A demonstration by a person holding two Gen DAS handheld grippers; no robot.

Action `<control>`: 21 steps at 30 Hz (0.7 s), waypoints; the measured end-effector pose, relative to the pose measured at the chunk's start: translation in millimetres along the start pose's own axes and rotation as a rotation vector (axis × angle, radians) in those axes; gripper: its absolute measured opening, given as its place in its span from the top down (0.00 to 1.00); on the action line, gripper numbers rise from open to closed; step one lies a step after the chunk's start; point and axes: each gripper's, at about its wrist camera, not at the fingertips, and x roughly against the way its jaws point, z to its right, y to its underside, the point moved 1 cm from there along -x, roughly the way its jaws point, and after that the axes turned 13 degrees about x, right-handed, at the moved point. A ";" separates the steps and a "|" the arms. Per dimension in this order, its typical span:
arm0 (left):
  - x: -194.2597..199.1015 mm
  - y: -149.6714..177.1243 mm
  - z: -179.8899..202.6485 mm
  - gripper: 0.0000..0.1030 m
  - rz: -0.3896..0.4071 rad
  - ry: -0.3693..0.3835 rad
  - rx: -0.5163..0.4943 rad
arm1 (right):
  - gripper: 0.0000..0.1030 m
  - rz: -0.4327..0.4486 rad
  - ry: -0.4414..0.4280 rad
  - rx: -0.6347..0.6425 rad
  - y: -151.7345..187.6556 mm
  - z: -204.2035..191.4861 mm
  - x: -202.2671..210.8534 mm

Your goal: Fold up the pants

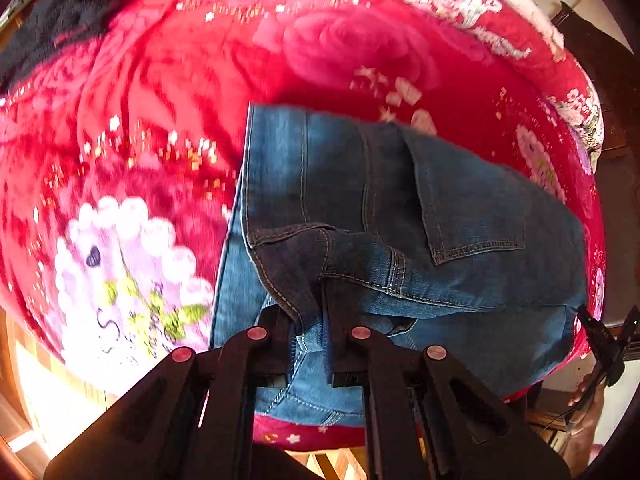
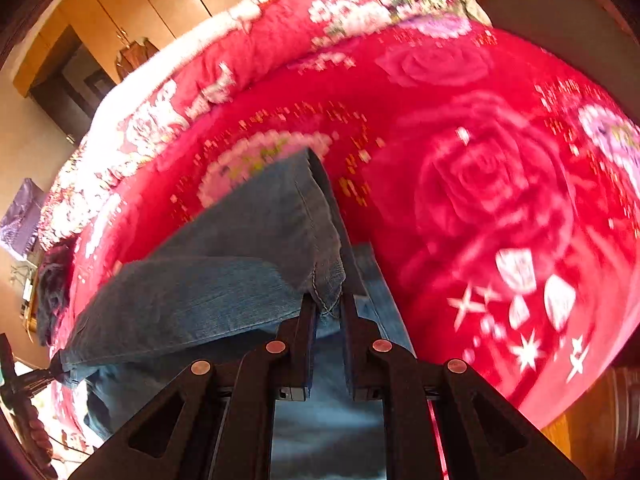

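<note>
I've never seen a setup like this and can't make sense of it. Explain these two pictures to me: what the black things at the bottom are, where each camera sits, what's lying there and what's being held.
There is no robot here. A person holds a two-finger black clamp in each hand, and each clamp carries a wide-angle camera looking along its fingers. That is why the views bulge.

One picture comes from the left gripper, the other from the right gripper. Each is closed on a fold of the blue jeans, near a stitched seam. The jeans lie partly folded on a red flowered blanket. A dark cloth sits at its far corner.
</note>
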 end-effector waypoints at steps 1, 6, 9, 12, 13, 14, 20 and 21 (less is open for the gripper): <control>-2.9 3.7 -3.5 0.92 -0.015 0.006 0.007 | 0.85 -0.010 0.000 -0.016 10.0 2.8 -2.0; 25.3 18.4 -21.3 0.85 -0.020 0.104 0.035 | 0.85 0.023 -0.005 -0.070 35.5 7.1 23.6; 42.6 25.6 -36.1 0.71 -0.033 0.185 0.092 | 0.67 0.070 -0.022 -0.101 36.2 8.1 45.0; 47.5 24.5 -40.1 0.50 -0.039 0.284 0.165 | 0.54 0.095 -0.083 -0.166 32.5 11.3 48.4; 46.4 23.2 -37.8 0.50 -0.035 0.303 0.175 | 0.54 0.095 -0.114 -0.194 30.1 11.7 44.7; 42.8 21.7 -32.2 0.50 -0.038 0.306 0.178 | 0.54 0.093 -0.137 -0.218 26.8 11.2 40.0; 3.3 14.7 -6.3 0.50 -0.152 0.337 0.241 | 0.54 0.038 -0.248 -0.339 16.6 4.3 3.5; -1.1 13.3 -5.0 0.50 -0.158 0.332 0.258 | 0.54 0.034 -0.261 -0.356 14.8 3.3 -2.0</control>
